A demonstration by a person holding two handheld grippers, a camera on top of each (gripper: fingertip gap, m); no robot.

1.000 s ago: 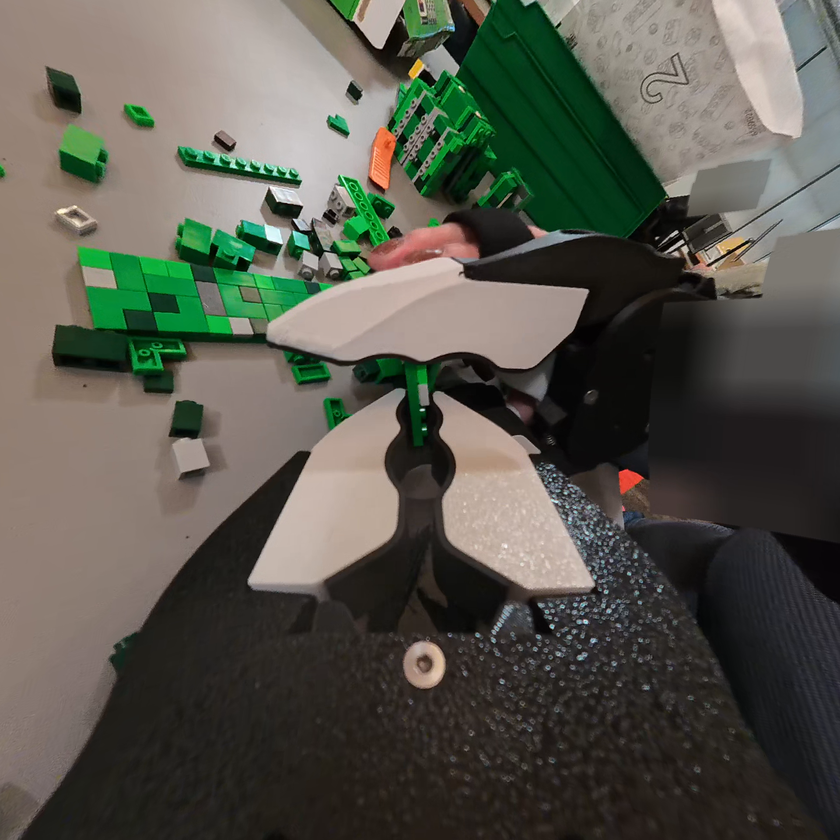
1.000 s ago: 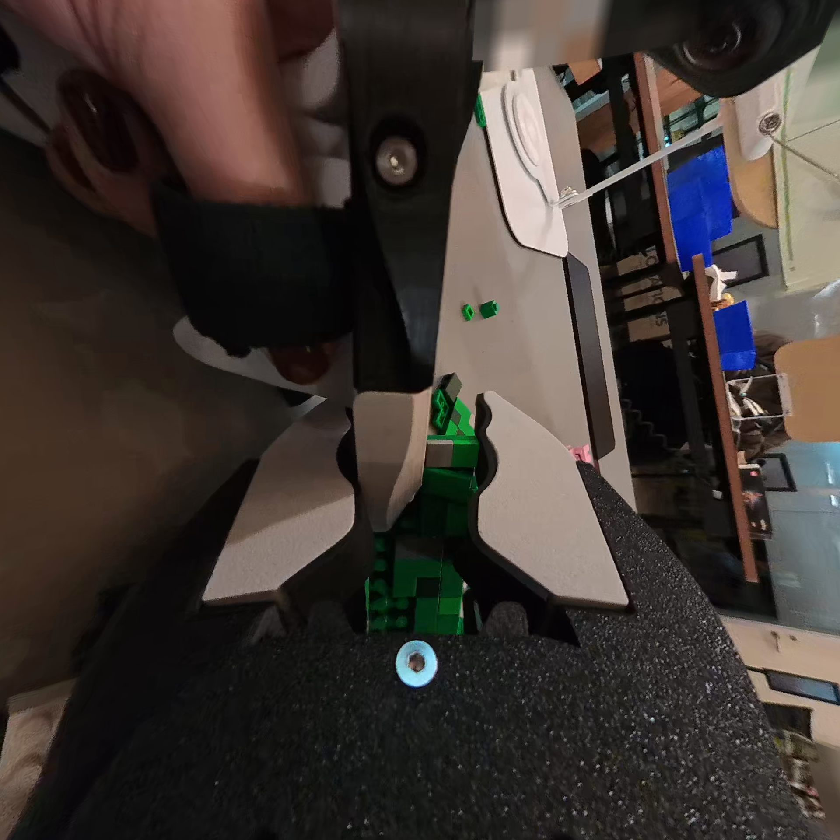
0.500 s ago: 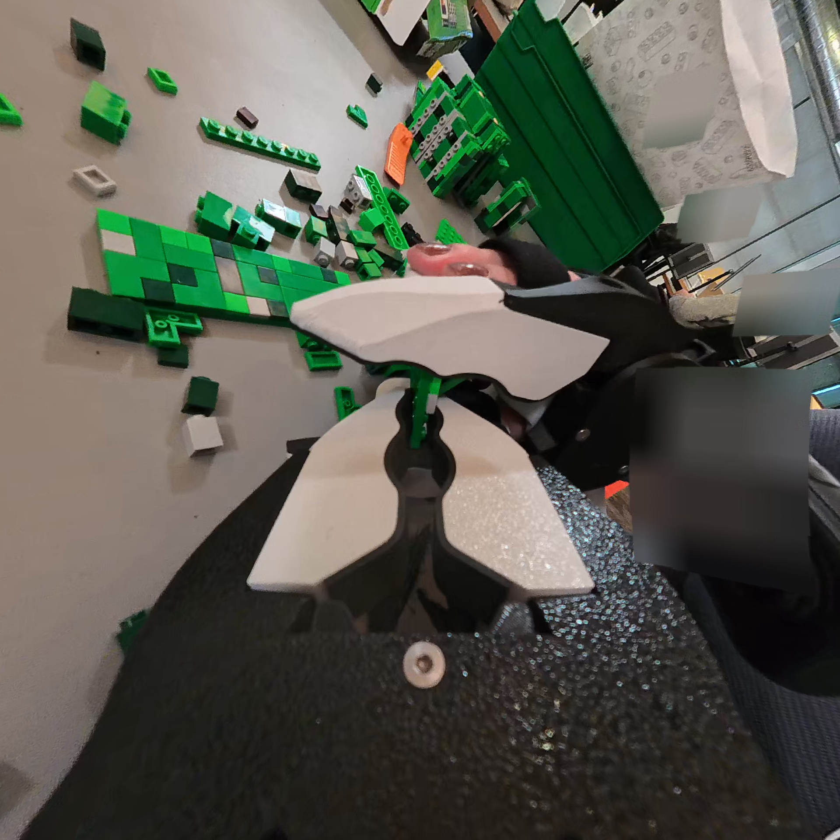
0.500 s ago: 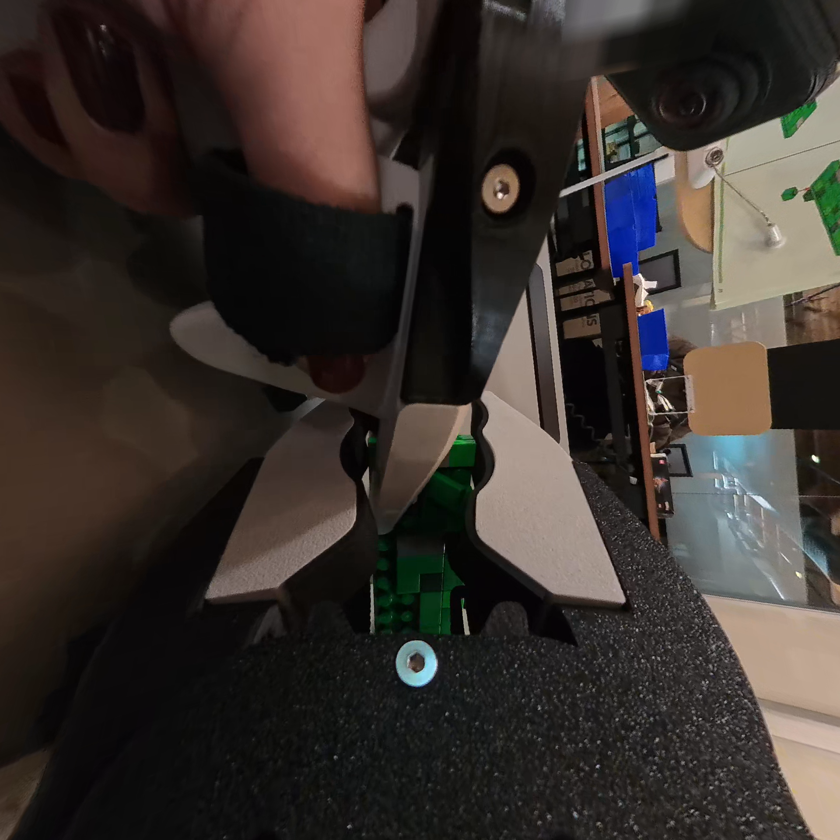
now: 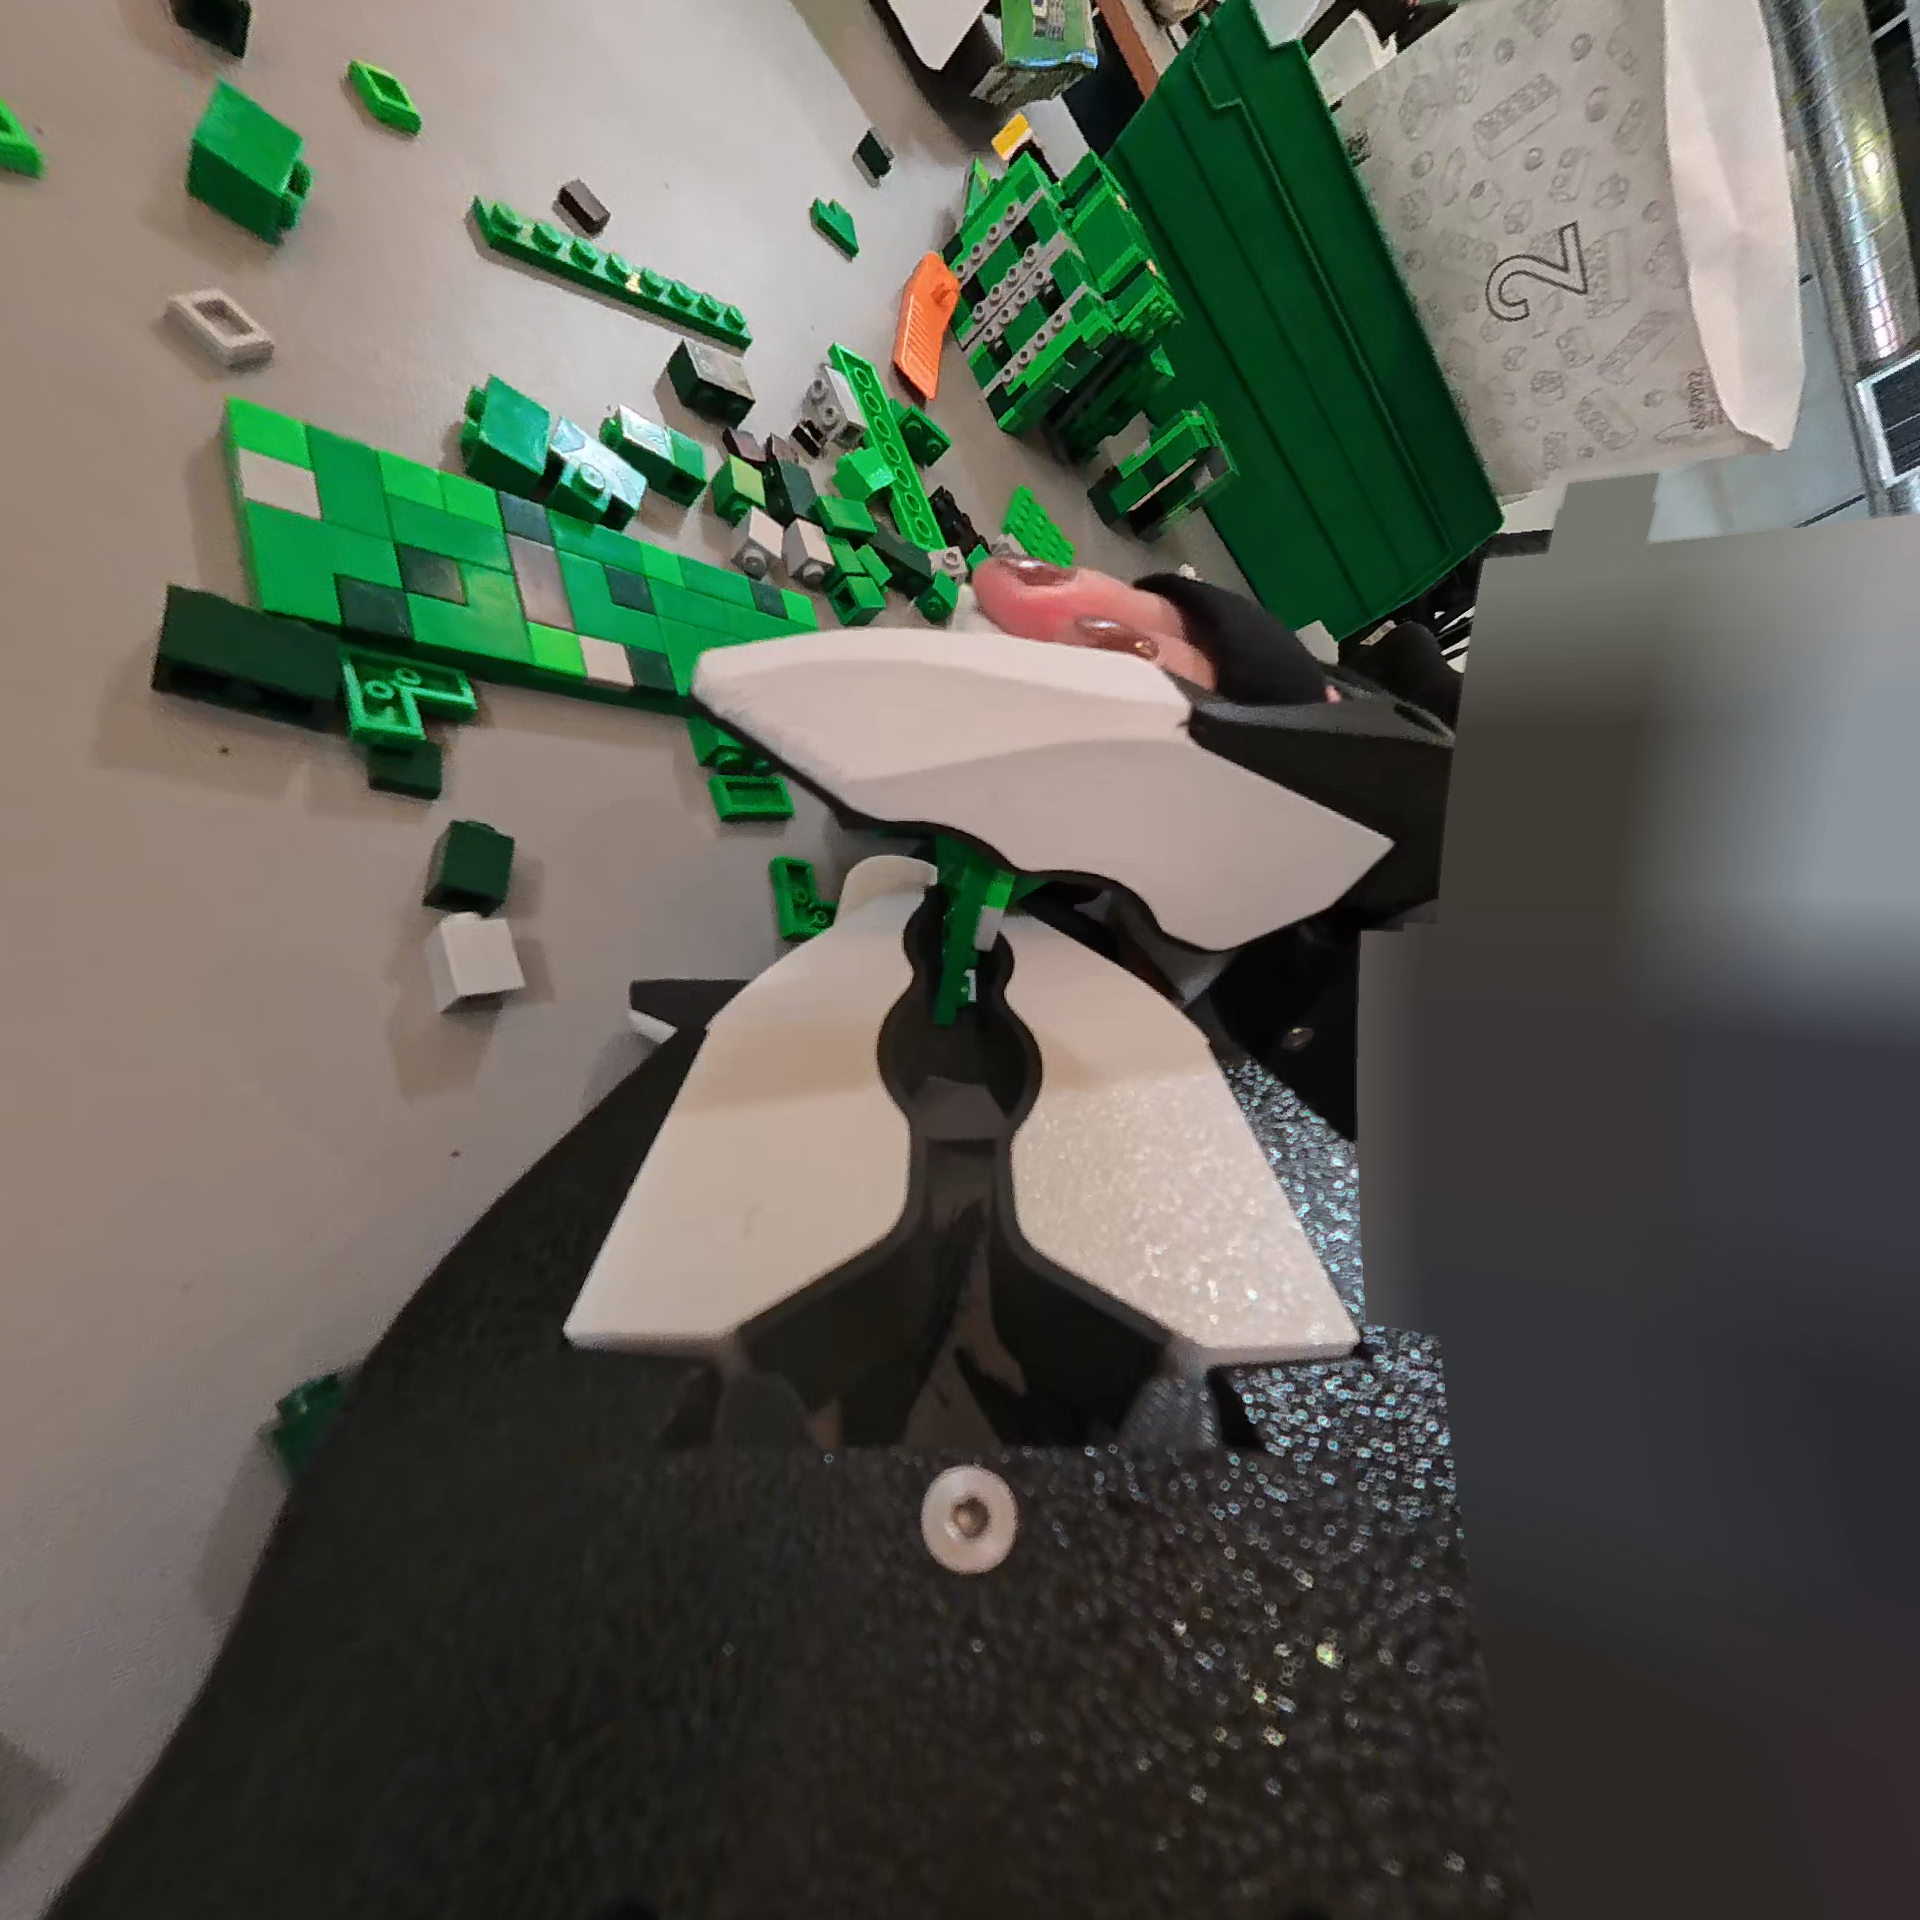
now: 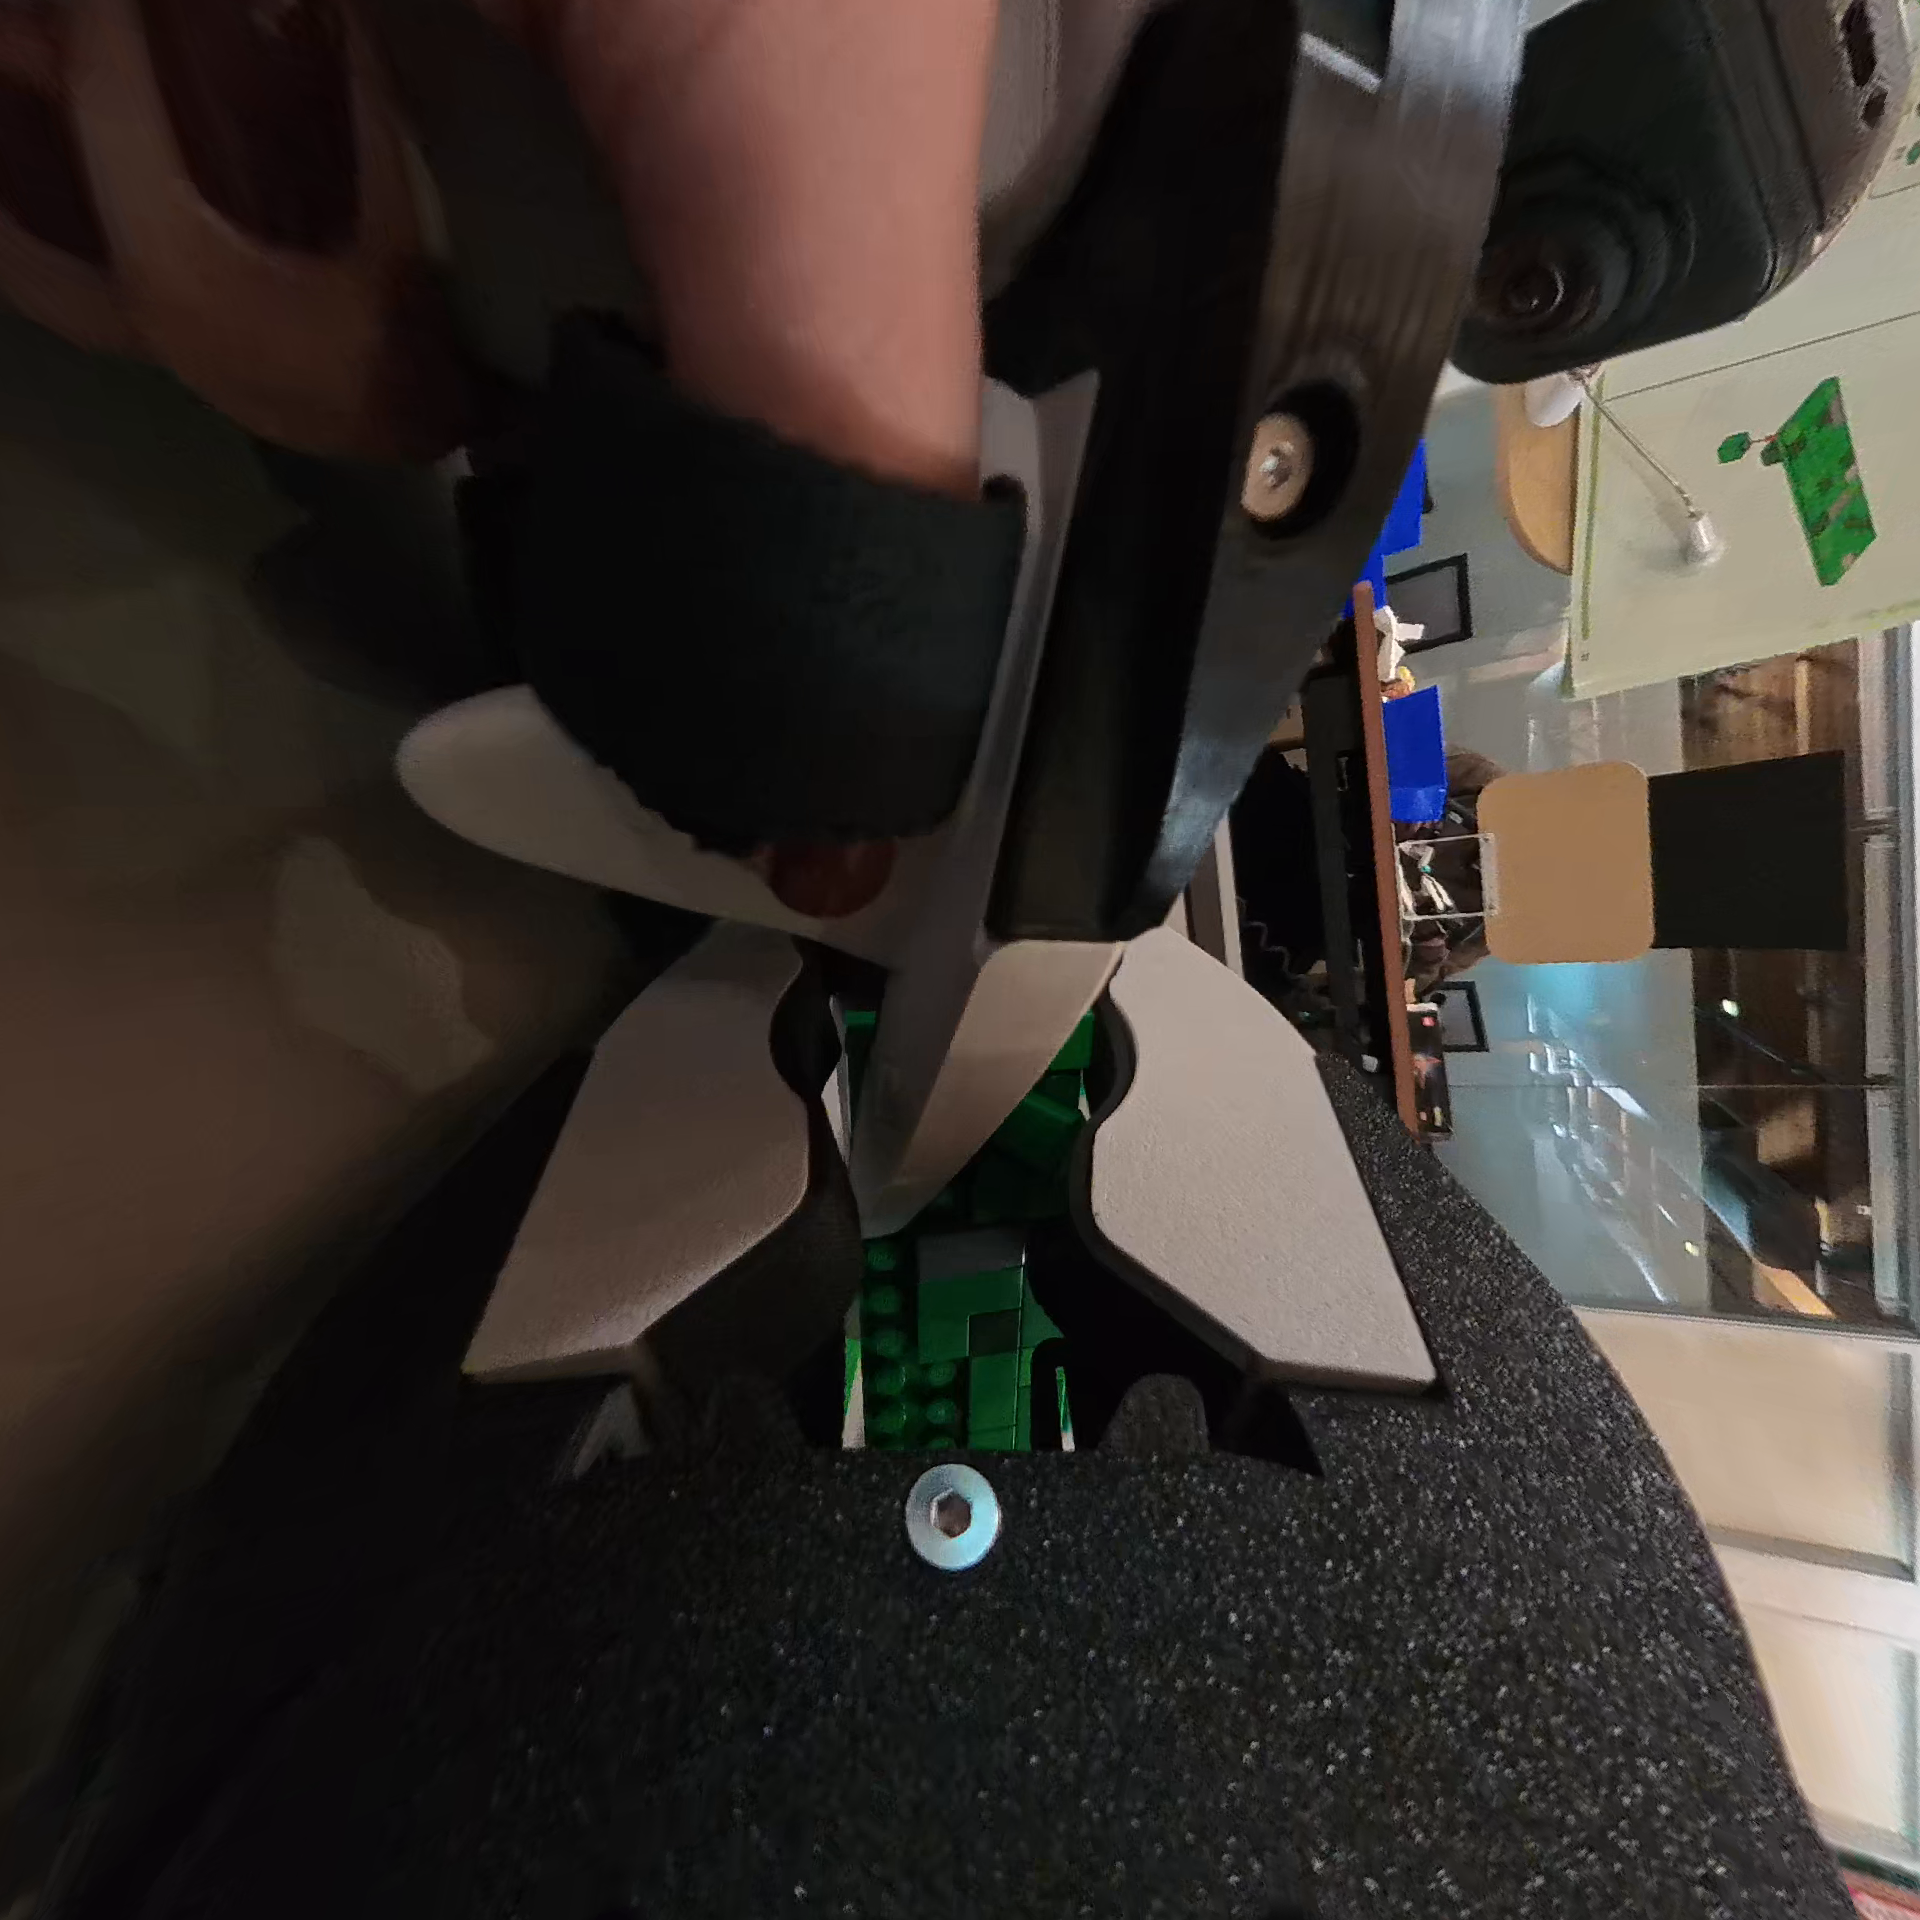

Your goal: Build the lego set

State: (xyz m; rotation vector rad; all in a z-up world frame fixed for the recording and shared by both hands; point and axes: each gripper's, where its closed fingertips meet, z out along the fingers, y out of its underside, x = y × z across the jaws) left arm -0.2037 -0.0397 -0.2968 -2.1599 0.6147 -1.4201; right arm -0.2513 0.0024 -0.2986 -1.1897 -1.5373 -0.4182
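Note:
My left gripper (image 5: 961,928) is shut on the thin edge of a green Lego assembly (image 5: 964,961) held above the grey table (image 5: 208,1039). My right gripper (image 6: 961,997) is shut on the same green and grey assembly (image 6: 971,1309), which sits deep between its white fingers (image 6: 1236,1174). In the left wrist view one right finger (image 5: 1039,769) lies across just beyond my left fingertips. In the right wrist view a left gripper finger (image 6: 966,1081) wedges in between the right fingers, over the assembly. A hand with a black strap (image 6: 748,644) fills the upper left.
A flat green tiled plate (image 5: 468,561) lies on the table among several loose green, grey and dark bricks. A built green block (image 5: 1060,301), an orange piece (image 5: 925,322), a green bin (image 5: 1299,343) and a paper bag (image 5: 1558,208) stand at the back. Spacing between my two grippers at the tips: around 6 cm.
Both grippers have tilted and shifted while holding the assembly. The left gripper's finger now reaches deeper between the right fingers, and the table has dropped out of the right wrist view.

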